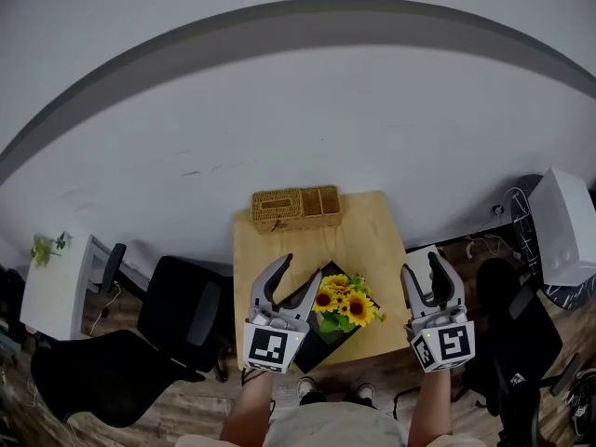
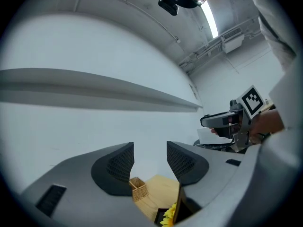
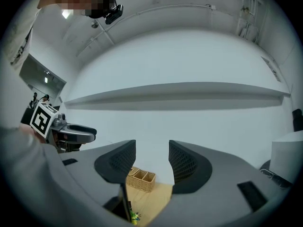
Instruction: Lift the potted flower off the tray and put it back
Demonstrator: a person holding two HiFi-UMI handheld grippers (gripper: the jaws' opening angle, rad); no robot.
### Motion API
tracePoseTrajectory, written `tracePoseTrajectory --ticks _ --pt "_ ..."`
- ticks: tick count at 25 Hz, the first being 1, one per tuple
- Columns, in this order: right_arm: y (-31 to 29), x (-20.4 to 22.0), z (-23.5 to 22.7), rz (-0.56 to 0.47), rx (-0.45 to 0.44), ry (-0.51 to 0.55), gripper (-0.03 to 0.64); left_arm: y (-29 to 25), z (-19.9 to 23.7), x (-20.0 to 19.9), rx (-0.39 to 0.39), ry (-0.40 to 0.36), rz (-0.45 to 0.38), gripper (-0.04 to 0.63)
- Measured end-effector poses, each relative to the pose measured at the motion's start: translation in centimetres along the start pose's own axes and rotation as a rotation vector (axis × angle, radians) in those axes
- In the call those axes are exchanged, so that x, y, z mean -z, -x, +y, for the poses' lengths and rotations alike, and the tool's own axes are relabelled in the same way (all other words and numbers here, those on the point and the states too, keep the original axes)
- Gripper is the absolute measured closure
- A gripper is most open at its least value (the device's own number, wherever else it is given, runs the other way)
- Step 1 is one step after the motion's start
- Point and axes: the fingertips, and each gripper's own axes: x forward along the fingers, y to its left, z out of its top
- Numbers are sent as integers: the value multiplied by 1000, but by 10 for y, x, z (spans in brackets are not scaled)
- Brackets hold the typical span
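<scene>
The potted flower [image 1: 345,305], a bunch of yellow sunflower heads with dark centres over green leaves, stands on the square black tray [image 1: 317,347] at the lower centre of the head view. Its pot is hidden under the blooms. The tray lies cornerwise on the near end of the pale wooden surface [image 1: 368,240]. The left gripper [image 1: 300,270] hangs just left of the flowers and the right gripper [image 1: 421,266] to their right, each released, jaws apart, nothing between them. This looks like the reach before a lift. Next, a gripper must drop low and close around the pot, not the blossoms.
</scene>
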Motion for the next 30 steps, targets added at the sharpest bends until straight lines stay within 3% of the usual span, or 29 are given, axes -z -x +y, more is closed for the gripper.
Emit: tracePoseTrajectory --ticks 10,18,23,30 --pt "-3 0 6 5 -16 22 397 2 2 3 -6 -13 -40 385" --pt "1 1 11 12 -34 33 397 10 -2 8 -10 12 6 385" --pt "4 5 11 19 -36 30 397 14 -5 10 -6 -10 -8 385" --pt "1 20 18 46 -49 9 397 17 -6 26 2 -11 33 383"
